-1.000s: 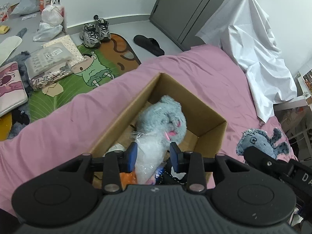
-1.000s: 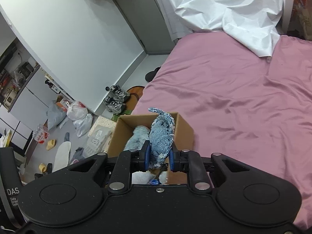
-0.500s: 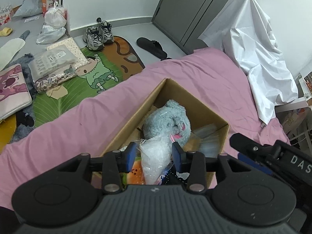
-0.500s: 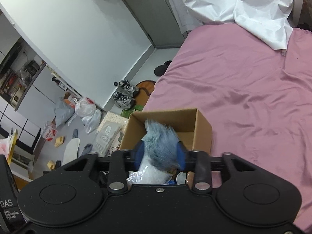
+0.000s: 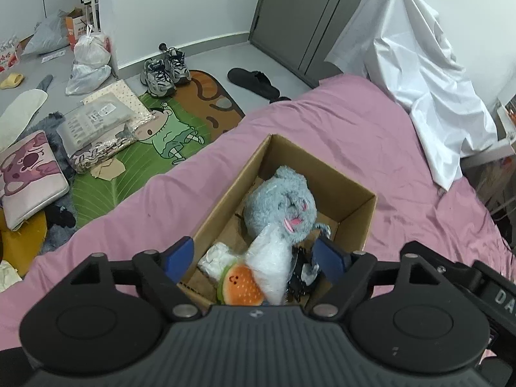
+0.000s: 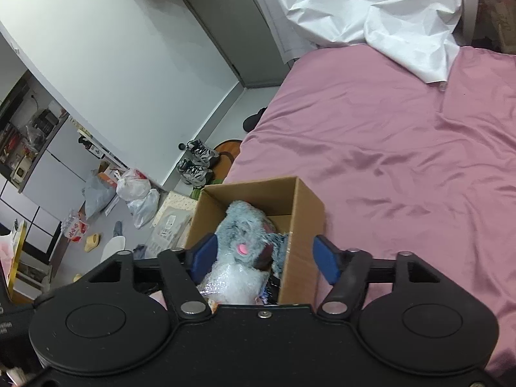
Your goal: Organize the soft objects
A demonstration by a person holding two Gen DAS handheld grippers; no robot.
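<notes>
— Fluffy grey plush toy with a pink mouth: where?

— Inside the open brown cardboard box, toward the far end, lying on the box floor. Seen again from the right wrist, same box, set on the pink bedsheet.

— Packed around it?

— Crinkly clear plastic bag with white filling leaning against the near side of the plush. Round orange-and-green burger-shaped plush with a small face at the near end, touching the bag. White crumpled soft piece just beside the burger. Something dark with pale specks on the right of the bag, too hidden to identify.

— Left gripper?

— Above the near end of the box, blue-padded fingers spread wide, gripping nothing.

— Right gripper?

— Also over the box, blue fingers far apart, nothing pinched; grey plush and plastic bag visible between them.

— Anything crowding the bed?

— White draped sheet hanging over the far corner. Otherwise bare pink fabric around the box.

— Off the bed?

— Cartoon floor mat in green and orange, pair of grey sneakers, black slipper, tied white plastic bags, flat packaged fabrics on the grey floor, well apart from the box.
</notes>
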